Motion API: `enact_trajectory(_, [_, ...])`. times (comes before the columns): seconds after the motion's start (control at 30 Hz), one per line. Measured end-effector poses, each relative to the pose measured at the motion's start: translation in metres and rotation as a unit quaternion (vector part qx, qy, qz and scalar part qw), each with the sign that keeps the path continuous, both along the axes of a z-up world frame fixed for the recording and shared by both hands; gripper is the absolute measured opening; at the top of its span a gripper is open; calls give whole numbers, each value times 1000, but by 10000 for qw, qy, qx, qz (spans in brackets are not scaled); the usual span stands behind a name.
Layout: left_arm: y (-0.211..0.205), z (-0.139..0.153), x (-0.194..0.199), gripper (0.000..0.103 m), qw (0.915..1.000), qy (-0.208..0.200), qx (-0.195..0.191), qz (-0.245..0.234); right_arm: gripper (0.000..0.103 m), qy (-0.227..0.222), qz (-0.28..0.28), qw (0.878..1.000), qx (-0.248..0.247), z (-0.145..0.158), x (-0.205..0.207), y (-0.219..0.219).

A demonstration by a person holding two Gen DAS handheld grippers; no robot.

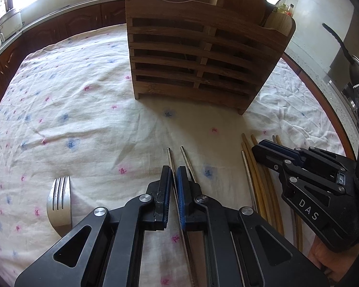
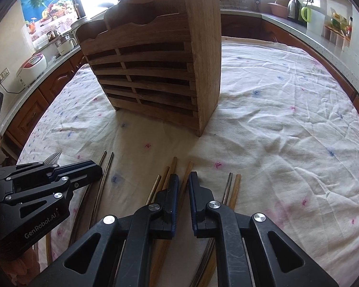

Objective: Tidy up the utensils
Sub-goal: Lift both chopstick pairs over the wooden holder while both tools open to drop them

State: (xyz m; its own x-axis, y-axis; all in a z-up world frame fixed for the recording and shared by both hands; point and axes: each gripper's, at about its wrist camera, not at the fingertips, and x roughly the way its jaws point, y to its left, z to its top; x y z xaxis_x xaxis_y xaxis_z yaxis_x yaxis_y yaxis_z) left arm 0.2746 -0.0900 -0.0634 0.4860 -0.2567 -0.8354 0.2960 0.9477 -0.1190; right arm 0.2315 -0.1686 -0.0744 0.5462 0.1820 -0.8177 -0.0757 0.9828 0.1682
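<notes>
**Utensil sorting: both grippers low over chopsticks on the table**

Markings: the right gripper (image 1: 263,149) carries "DAS" in white on its side plate; the left gripper (image 2: 99,167) carries "GenRobot.AI". No other writing is legible.

Left gripper (image 1: 174,169): jaws nearly together, a narrow slot between the blue pads. One of two metal chopsticks (image 1: 171,161) runs through that slot (whether it is actually pinched cannot be told); the other lies just beside the right finger.

Right gripper (image 2: 183,175): jaws slightly apart, hovering over a loose group of wooden chopsticks (image 2: 186,177), with metal ones among them. One wooden stick lies in line with the gap; contact cannot be confirmed.

A fork (image 1: 59,203) lies on the floral tablecloth (image 1: 83,119) left of the left gripper. The slatted wooden utensil holder (image 1: 198,55) stands upright beyond both grippers, well apart from the chopsticks, with a fork and wooden handles in it.
</notes>
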Motion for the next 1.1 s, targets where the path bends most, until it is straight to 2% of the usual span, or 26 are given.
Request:
enact_trajectory(0.2, [20,10,-15,4,9993,34,-350,133,6,-135,-153,9973,699,17,-18,-13])
enact_trajectory(0.37, [38,41,-40,3,9967,-215,-766,152,5,-485,-92,9934,1033,49,-44,-18])
enact_trajectory(0.77, [64,125,-99,3,9845,-1042,-1404,117,5,-1423,-125,9830,1155,129,-94,-31])
enact_trajectory(1.1, [76,156,-117,3,9771,-1466,-1539,116,5,-1908,-222,9743,1180,164,-108,-41])
